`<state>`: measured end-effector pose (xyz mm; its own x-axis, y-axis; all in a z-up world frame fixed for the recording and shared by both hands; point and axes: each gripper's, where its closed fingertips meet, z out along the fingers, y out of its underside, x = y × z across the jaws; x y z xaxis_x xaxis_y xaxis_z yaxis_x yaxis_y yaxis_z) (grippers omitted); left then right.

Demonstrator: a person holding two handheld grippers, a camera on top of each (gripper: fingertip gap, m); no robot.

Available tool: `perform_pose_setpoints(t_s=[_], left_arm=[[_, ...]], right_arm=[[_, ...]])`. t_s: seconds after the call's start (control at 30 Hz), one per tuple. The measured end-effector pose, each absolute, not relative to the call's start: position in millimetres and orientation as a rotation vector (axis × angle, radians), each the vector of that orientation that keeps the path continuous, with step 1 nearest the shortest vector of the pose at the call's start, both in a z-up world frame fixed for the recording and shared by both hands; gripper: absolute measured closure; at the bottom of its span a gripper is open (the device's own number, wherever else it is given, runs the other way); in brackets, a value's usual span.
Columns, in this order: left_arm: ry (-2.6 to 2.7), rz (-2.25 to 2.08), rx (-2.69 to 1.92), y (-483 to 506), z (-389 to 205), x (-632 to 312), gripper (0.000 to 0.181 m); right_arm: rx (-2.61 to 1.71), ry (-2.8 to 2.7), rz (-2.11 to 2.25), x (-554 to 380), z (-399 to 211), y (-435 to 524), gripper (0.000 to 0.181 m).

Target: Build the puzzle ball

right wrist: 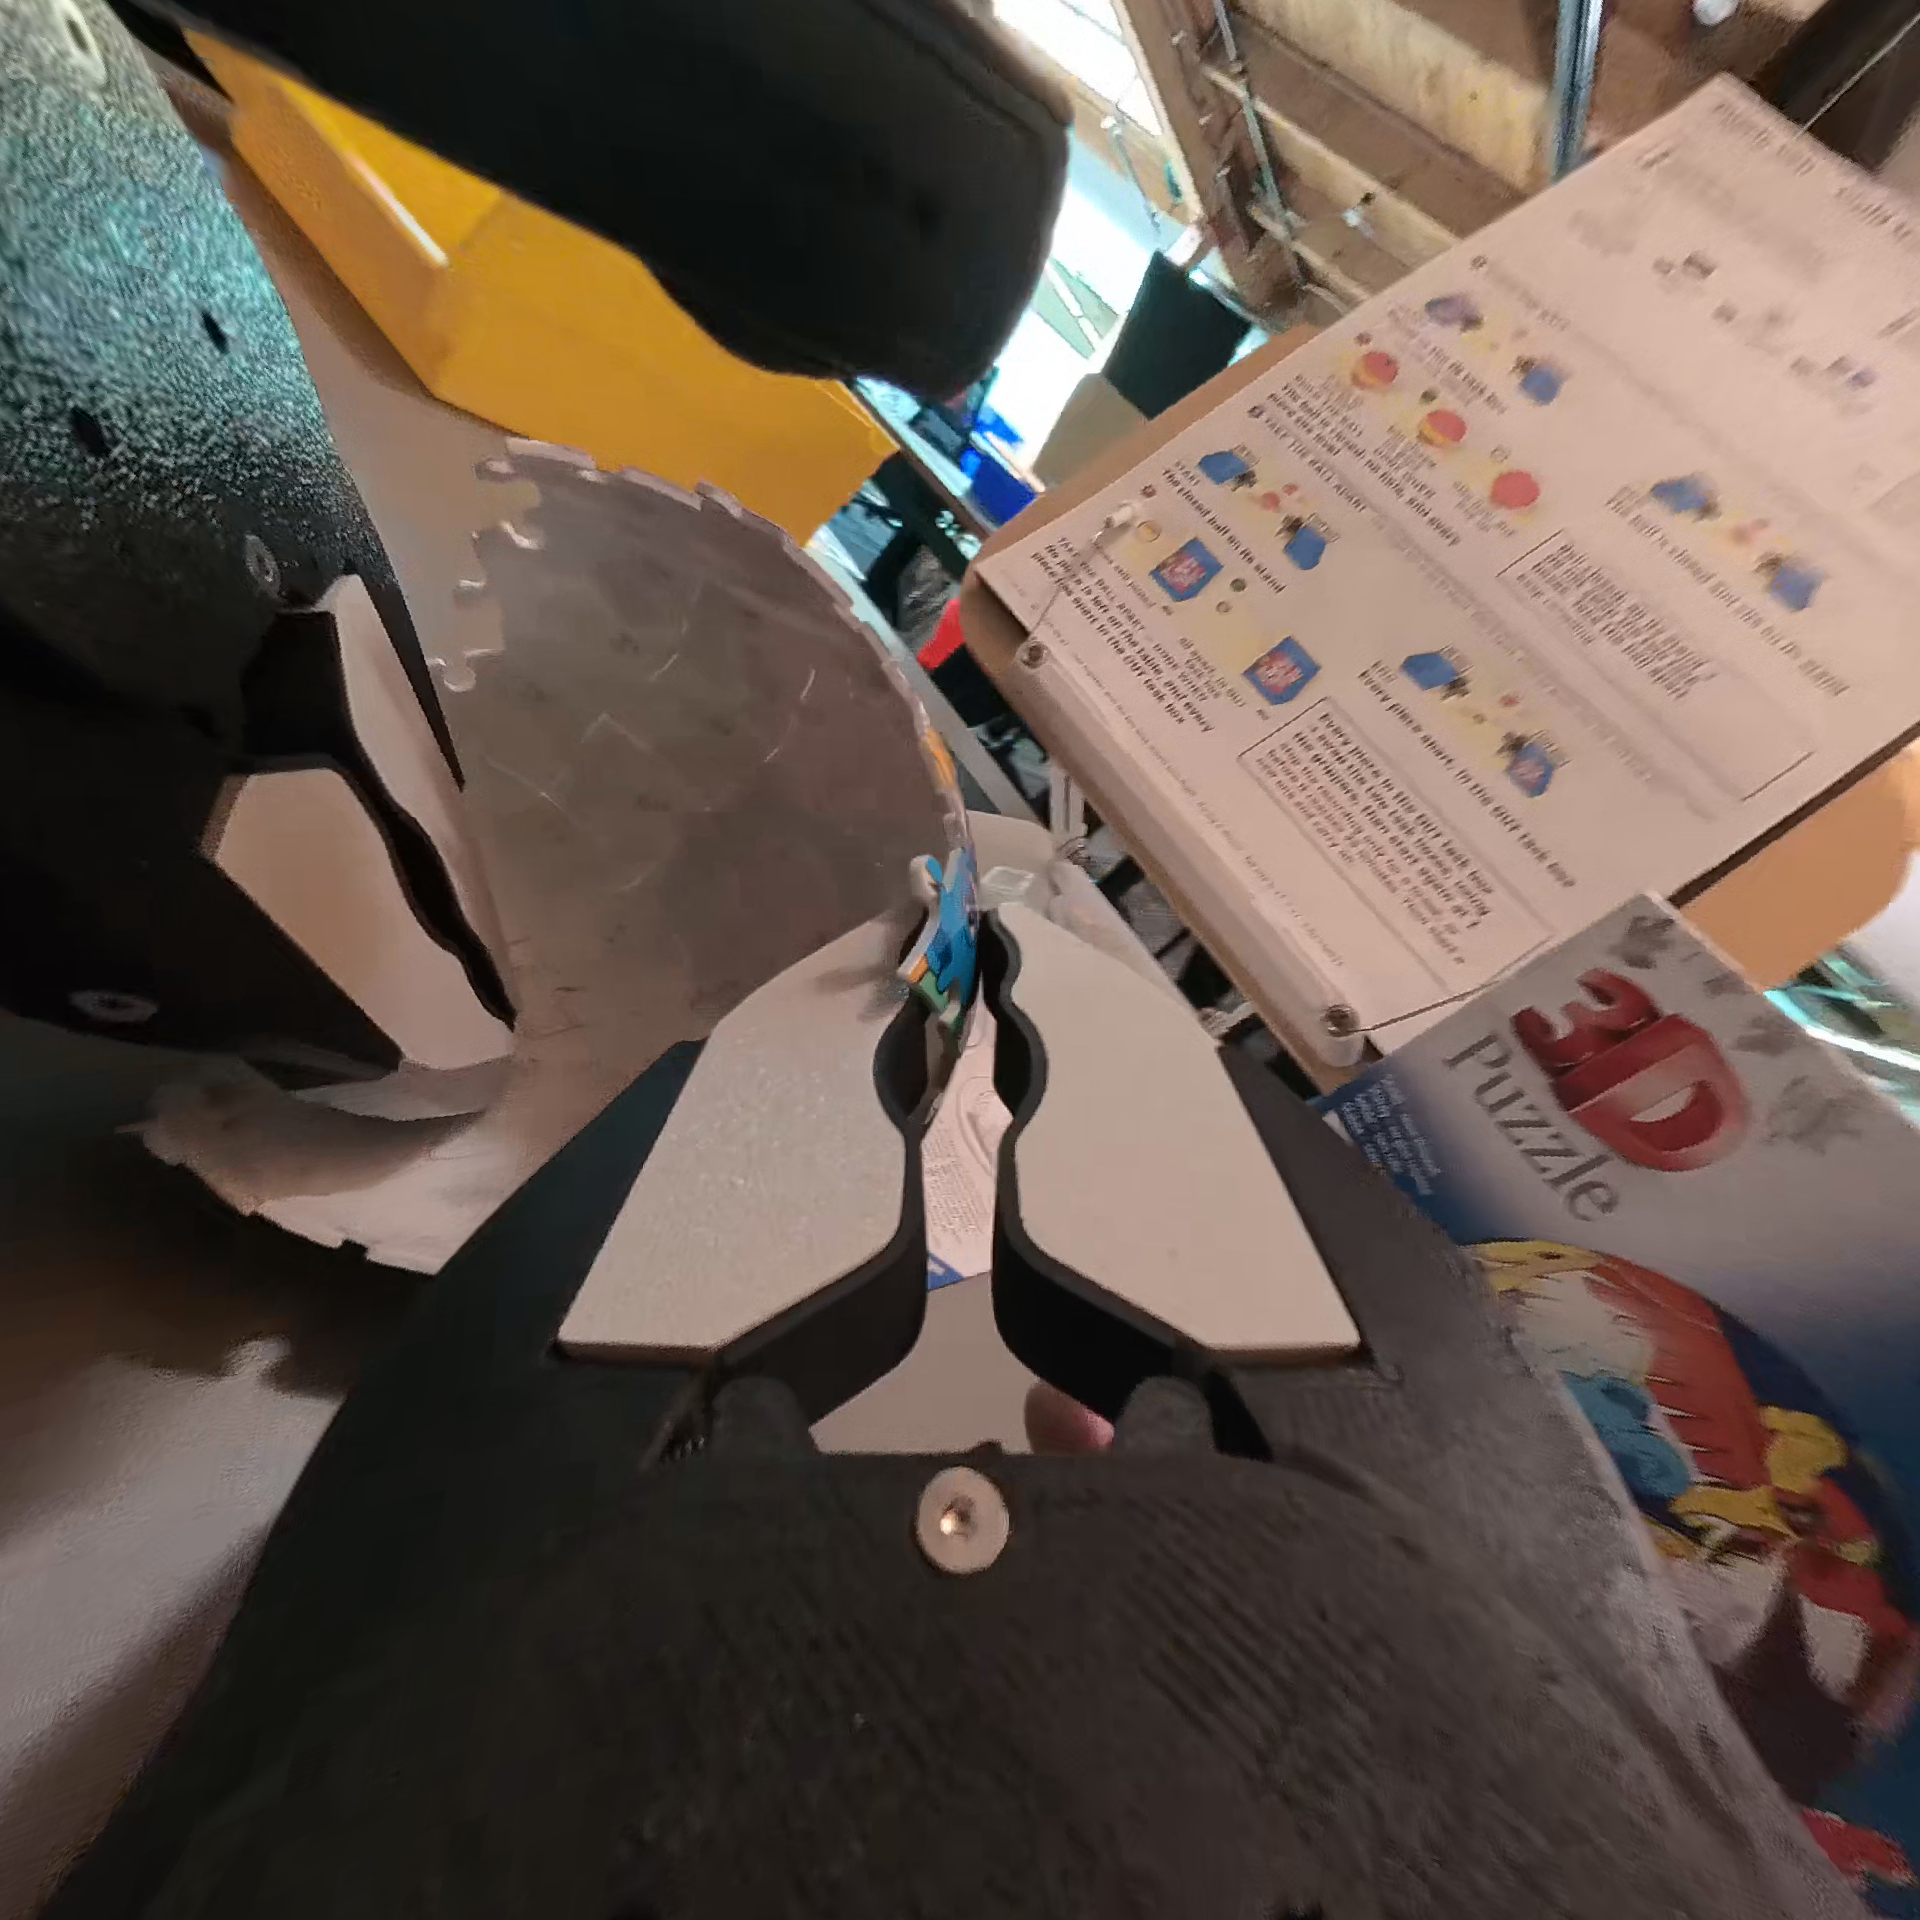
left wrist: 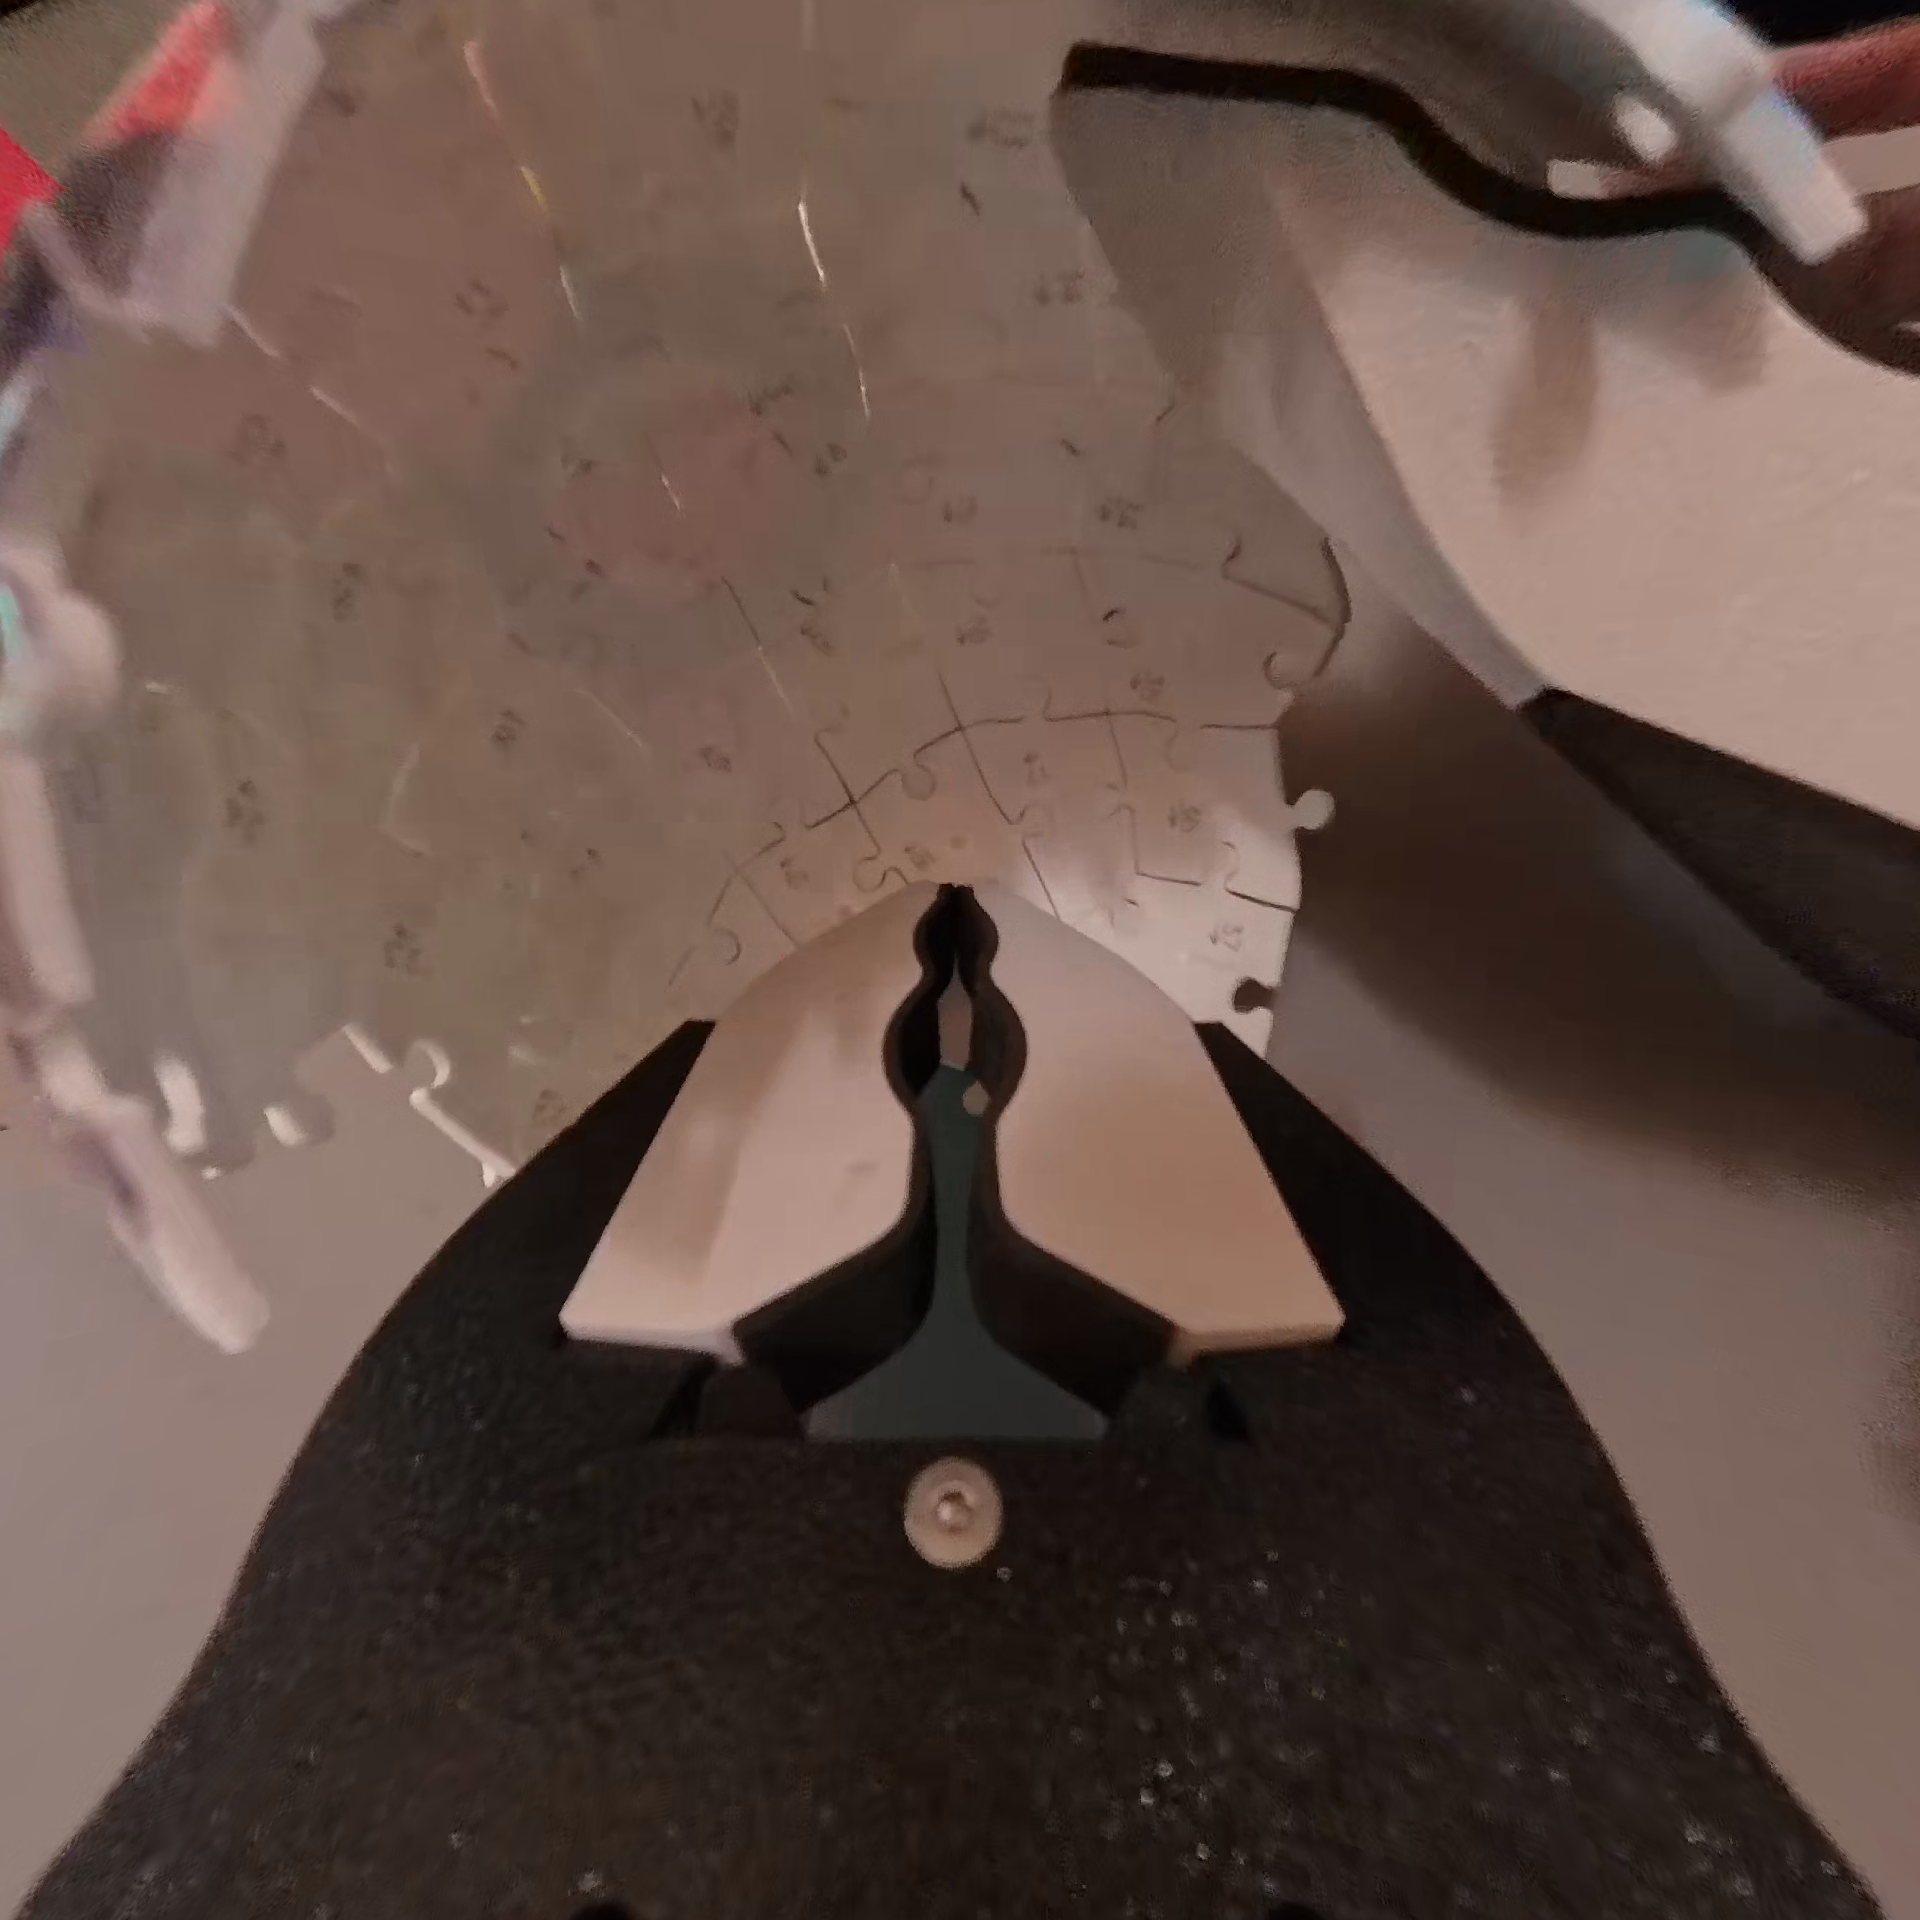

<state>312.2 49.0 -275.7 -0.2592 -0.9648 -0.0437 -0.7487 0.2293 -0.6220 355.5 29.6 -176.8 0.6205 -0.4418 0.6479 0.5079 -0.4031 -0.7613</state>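
The curved, grey-white shell of interlocked plastic puzzle pieces, the half-built ball, is held up off the table between my two tools, its hollow inner face towards both cameras. My left gripper is clenched on its near lower edge; my right gripper pinches what seems, through blur, a small blue printed piece against the shell's toothed rim. So the piece lies edge-on to the rim and must press sideways into it, left tool bracing.

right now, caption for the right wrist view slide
Right gripper pinches the curved puzzle shell's coloured rim; left gripper holds the opposite edge.
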Motion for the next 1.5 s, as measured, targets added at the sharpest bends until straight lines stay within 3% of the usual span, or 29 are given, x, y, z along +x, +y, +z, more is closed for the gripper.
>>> perform_pose_setpoints(t_s=[0.5, 1.5], left_arm=[[2.019, -0.867, -1.689, 68, -262, 292, 0.181], [2.211, -0.549, -1.399, 53, -276, 299, 0.181]], right_arm=[[-1.622, -0.209, -1.435, 330, -163, 38, 0.177], [-1.611, 0.032, -1.186, 332, -168, 26, 0.169]])
